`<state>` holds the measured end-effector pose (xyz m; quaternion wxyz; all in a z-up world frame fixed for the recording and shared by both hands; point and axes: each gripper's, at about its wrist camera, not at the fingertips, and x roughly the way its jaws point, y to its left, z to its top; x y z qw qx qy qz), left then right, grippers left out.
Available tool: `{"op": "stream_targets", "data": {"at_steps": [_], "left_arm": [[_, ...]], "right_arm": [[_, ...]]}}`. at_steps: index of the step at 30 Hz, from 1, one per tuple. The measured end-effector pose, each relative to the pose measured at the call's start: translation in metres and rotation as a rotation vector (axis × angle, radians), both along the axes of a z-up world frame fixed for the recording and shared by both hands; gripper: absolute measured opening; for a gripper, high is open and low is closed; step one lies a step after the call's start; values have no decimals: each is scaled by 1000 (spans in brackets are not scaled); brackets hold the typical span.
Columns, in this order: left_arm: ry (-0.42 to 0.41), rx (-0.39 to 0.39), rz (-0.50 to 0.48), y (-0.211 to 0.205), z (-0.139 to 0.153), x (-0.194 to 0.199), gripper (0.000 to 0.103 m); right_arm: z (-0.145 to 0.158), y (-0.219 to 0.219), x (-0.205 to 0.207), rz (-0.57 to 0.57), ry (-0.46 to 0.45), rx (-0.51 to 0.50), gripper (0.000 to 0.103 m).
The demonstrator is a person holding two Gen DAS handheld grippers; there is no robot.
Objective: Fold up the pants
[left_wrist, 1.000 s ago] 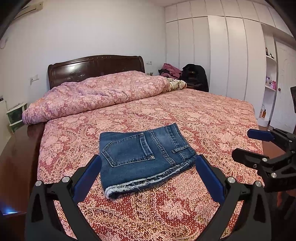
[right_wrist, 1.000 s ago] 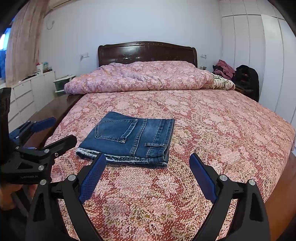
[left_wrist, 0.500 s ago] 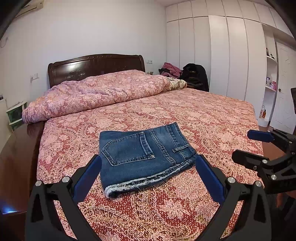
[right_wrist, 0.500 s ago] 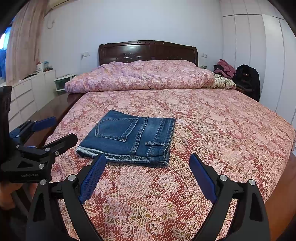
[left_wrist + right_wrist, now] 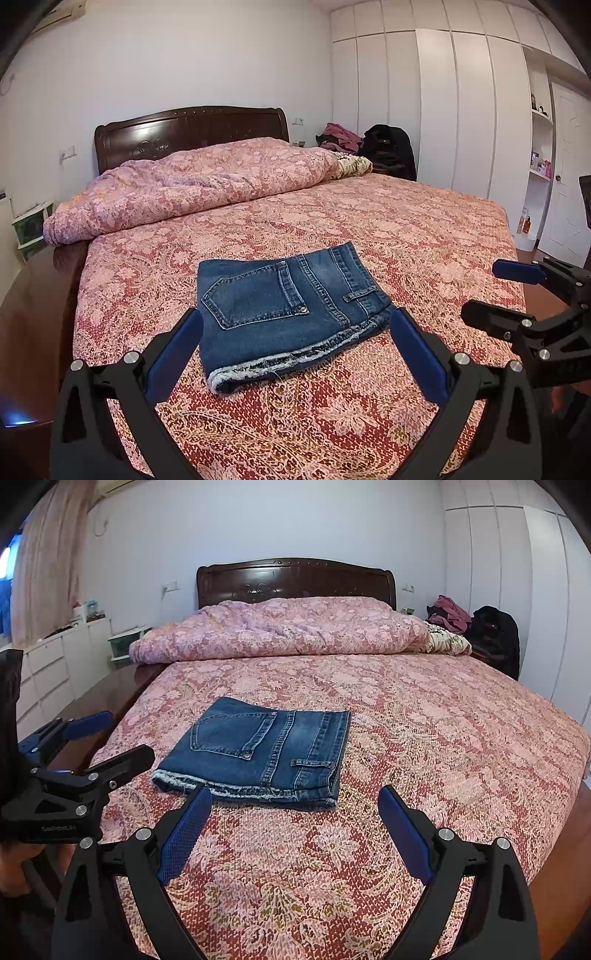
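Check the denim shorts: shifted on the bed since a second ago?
No. The folded denim shorts sit on the same floral bedspread motifs, same offset from the headboard; only slight camera drift.

Both views face the bed (image 5: 424, 229) headward (low, near)

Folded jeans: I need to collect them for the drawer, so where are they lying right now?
The folded jeans lie flat on the pink floral bedspread near the foot of the bed, in front of both open grippers, left of centre in the right wrist view.
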<state>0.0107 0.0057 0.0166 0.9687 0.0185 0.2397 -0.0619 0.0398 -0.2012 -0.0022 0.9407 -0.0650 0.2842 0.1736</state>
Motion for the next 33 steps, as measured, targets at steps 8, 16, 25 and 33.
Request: {"op": "stream_targets", "data": {"at_steps": [8,16,25,33], "left_arm": [[-27,35,-26,-12,8,-10,101],[23,85,39,-18,6,-5,101],[-11,15,24,-12,8,-7,101],[9,-15,-17,-12,1,-2,101]], "right_arm": [[-3,0,2,6,7,-13,91],[-4,2,2,21,10,-34,91],[-4,2,4,25,11,-40,91],[-2,0,5,13,6,-22,91]]}}
